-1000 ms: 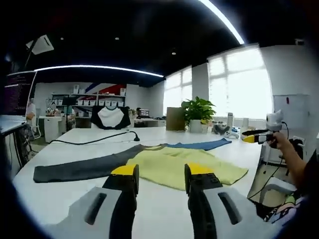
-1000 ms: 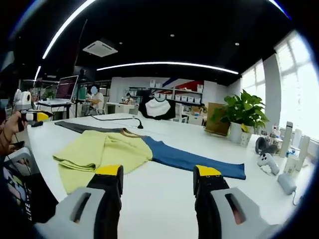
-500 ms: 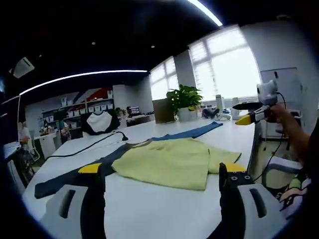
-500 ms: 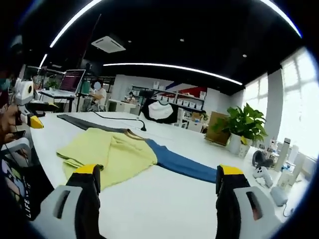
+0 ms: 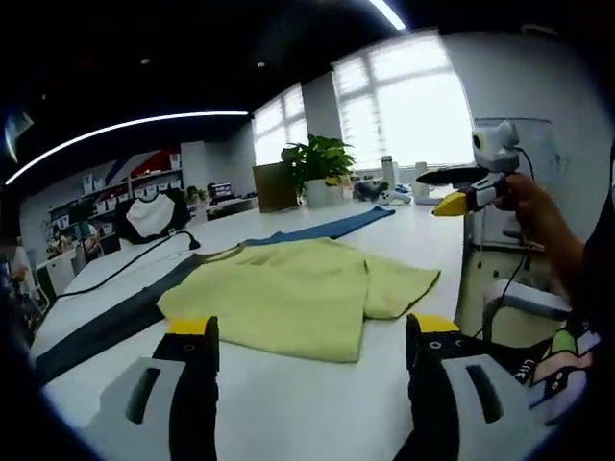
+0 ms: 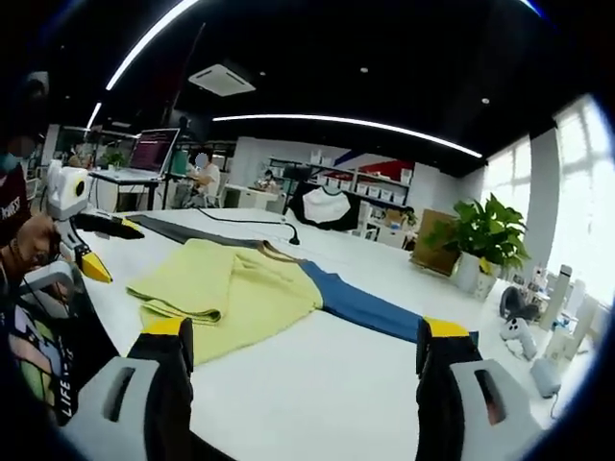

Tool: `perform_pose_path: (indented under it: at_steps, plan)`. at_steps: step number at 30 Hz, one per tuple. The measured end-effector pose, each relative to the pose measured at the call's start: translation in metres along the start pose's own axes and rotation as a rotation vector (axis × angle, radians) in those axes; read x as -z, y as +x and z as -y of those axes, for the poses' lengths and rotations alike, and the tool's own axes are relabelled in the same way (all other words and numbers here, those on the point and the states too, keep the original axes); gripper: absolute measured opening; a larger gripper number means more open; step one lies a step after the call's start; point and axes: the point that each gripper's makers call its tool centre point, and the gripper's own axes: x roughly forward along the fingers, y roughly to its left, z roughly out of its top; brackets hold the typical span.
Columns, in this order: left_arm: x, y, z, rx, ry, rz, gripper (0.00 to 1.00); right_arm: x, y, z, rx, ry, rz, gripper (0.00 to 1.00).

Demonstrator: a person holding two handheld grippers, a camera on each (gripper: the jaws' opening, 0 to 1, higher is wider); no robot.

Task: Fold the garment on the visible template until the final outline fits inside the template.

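Note:
A yellow-green garment (image 5: 288, 293) with one blue sleeve (image 5: 327, 228) and one dark grey sleeve (image 5: 96, 327) lies partly folded on a white table (image 5: 307, 403). My left gripper (image 5: 312, 331) hovers open and empty just before the garment's near edge. In the right gripper view the same garment (image 6: 226, 288) lies ahead to the left, its blue sleeve (image 6: 370, 307) running right and its grey sleeve (image 6: 183, 229) running back. My right gripper (image 6: 306, 331) is open and empty above bare table (image 6: 307, 394). Each gripper appears in the other's view, hand-held beyond the table edge: right gripper (image 5: 459, 190), left gripper (image 6: 96, 248).
A black cable (image 5: 125, 269) crosses the table behind the garment. A potted plant (image 5: 317, 168) and bottles stand at the far end, and white controllers (image 6: 519, 331) lie by the blue sleeve's end. A black-and-white shirt (image 6: 322, 206) hangs behind. People sit at desks (image 6: 202, 178) far back.
Both grippers' jaws have spread much wider than a second ago. Both views have shifted and tilted with the hands. The garment lies as before.

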Motion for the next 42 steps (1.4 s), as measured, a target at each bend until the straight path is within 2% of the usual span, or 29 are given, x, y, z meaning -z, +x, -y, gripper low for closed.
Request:
perform_pose_path:
  at_steps: [4, 7, 10, 14, 17, 23, 25, 28, 34, 42]
  plan:
    - [0.005, 0.010, -0.002, 0.014, -0.003, -0.011, 0.71, -0.002, -0.001, 0.001, -0.003, 0.009, 0.010, 1.00]
    - [0.011, 0.017, 0.001, 0.056, -0.060, -0.030, 0.67, 0.000, -0.002, 0.003, 0.003, 0.000, 0.000, 1.00]
    - [0.013, 0.024, 0.000, 0.067, -0.063, -0.032, 0.59, 0.000, -0.002, 0.004, 0.000, 0.016, 0.003, 1.00]
    - [0.018, 0.033, 0.001, 0.091, -0.080, -0.050, 0.55, 0.001, -0.002, 0.006, -0.006, 0.031, 0.001, 1.00]
    - [0.019, 0.036, -0.001, 0.094, -0.102, -0.052, 0.47, 0.001, -0.002, 0.009, 0.003, 0.012, 0.007, 1.00]
    - [0.025, 0.040, -0.001, 0.104, -0.122, -0.076, 0.43, 0.003, 0.000, 0.008, -0.010, 0.024, -0.002, 1.00]
    - [0.028, 0.041, 0.001, 0.113, -0.124, -0.091, 0.38, 0.004, 0.000, 0.008, -0.013, 0.027, -0.006, 1.00]
    - [0.029, 0.042, -0.002, 0.090, -0.095, -0.099, 0.30, 0.004, 0.000, 0.009, -0.012, 0.029, -0.008, 1.00]
    - [0.029, 0.044, -0.010, 0.046, -0.079, -0.103, 0.08, 0.003, 0.001, 0.009, -0.014, 0.028, -0.001, 1.00]
    - [0.029, 0.042, -0.011, 0.035, -0.116, -0.090, 0.06, 0.008, 0.002, 0.004, -0.033, 0.024, -0.021, 1.00]
